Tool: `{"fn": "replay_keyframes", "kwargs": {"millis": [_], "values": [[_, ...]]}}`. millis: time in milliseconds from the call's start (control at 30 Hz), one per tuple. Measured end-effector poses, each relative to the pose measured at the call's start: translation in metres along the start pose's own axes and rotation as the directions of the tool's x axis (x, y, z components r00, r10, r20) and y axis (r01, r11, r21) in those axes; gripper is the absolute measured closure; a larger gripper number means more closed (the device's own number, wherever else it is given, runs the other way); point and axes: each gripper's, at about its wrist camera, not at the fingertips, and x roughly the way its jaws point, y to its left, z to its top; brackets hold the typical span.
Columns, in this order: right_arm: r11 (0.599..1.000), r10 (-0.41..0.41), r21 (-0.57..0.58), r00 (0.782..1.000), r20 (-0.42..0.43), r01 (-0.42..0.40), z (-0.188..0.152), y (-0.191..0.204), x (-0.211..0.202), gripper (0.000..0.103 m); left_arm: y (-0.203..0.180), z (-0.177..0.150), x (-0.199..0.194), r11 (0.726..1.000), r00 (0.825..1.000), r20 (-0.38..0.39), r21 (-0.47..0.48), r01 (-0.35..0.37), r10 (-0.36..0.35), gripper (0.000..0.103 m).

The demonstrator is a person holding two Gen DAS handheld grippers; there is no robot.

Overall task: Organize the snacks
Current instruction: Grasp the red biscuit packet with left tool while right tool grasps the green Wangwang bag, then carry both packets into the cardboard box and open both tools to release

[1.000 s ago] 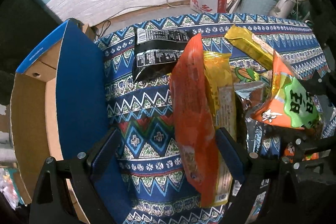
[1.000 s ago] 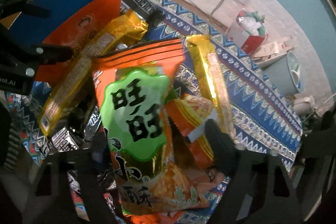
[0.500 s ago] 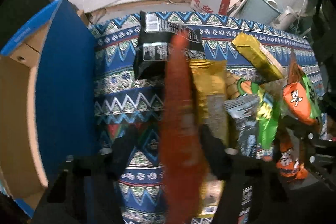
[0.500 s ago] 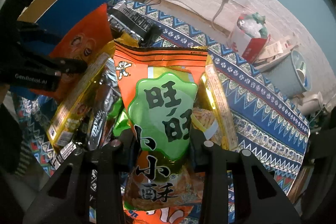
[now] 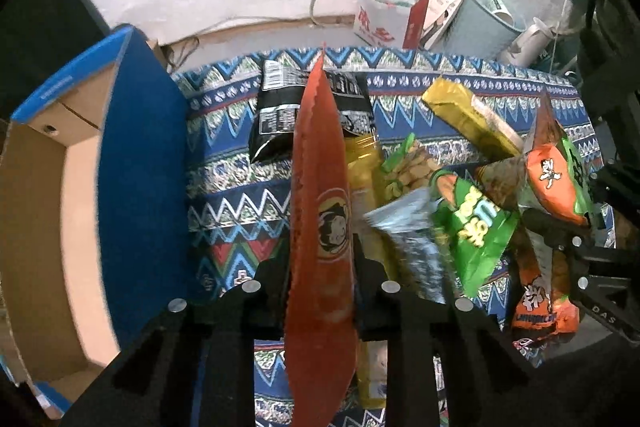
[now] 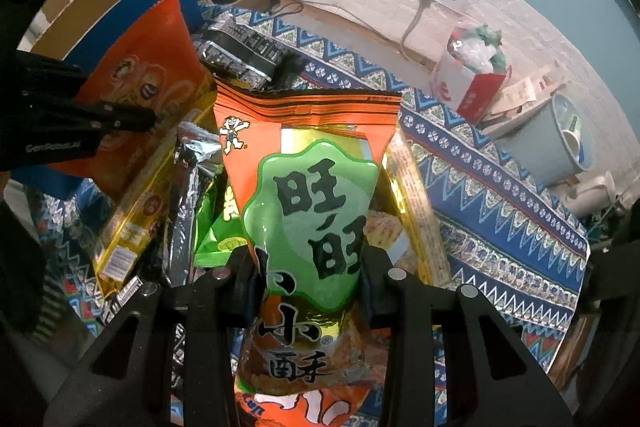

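Note:
My left gripper point(image 5: 320, 267) is shut on a flat orange snack bag point(image 5: 320, 227), pinched edge-on and standing upright between the jaws. The same orange bag point(image 6: 144, 87) shows at the left of the right wrist view, with the left gripper's fingers point(image 6: 120, 117) clamped on it. My right gripper point(image 6: 308, 267) is shut on an orange and green snack bag point(image 6: 312, 203) with big black characters, held upright. That bag point(image 5: 556, 179) also appears at the right edge of the left wrist view. A pile of other snacks lies on the patterned cloth point(image 5: 240, 195).
An open blue cardboard box point(image 5: 132, 167) stands at the left. A black packet point(image 5: 280, 115), a gold bar packet point(image 5: 472, 119), a yellow packet point(image 5: 360, 163), a silver packet point(image 5: 416, 239) and a green bag point(image 5: 472, 223) lie nearby. A red-white box point(image 5: 384, 23) and a grey bin point(image 5: 480, 23) stand beyond the table.
The left jaws closed from wide open onto the orange bag, which turned edge-on and upright. The right jaws closed on the orange and green bag and raised it upright.

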Motion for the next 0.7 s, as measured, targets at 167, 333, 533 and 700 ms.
{"fn": "replay_keyframes", "kwargs": {"millis": [167, 333, 533, 700], "values": [[1.000, -0.014, 0.006, 1.000, 0.022, 0.014, 0.004, 0.003, -0.009, 0.069, 0.002, -0.003, -0.021, 0.999, 0.998, 0.057, 0.018, -0.036, 0.035, 0.080], [1.000, -0.024, 0.009, 0.998, 0.059, 0.023, 0.010, 0.009, -0.022, 0.069, 0.008, -0.008, -0.044, 0.998, 0.992, 0.112, 0.025, -0.062, 0.059, 0.080], [1.000, -0.021, 0.013, 0.994, 0.108, 0.020, 0.021, 0.017, -0.039, 0.070, 0.015, -0.015, -0.069, 0.994, 0.979, 0.181, 0.033, -0.105, 0.097, 0.080], [1.000, -0.012, 0.009, 0.989, 0.145, 0.011, 0.033, 0.027, -0.052, 0.070, 0.024, -0.021, -0.089, 0.993, 0.967, 0.230, 0.026, -0.119, 0.110, 0.080]]}}
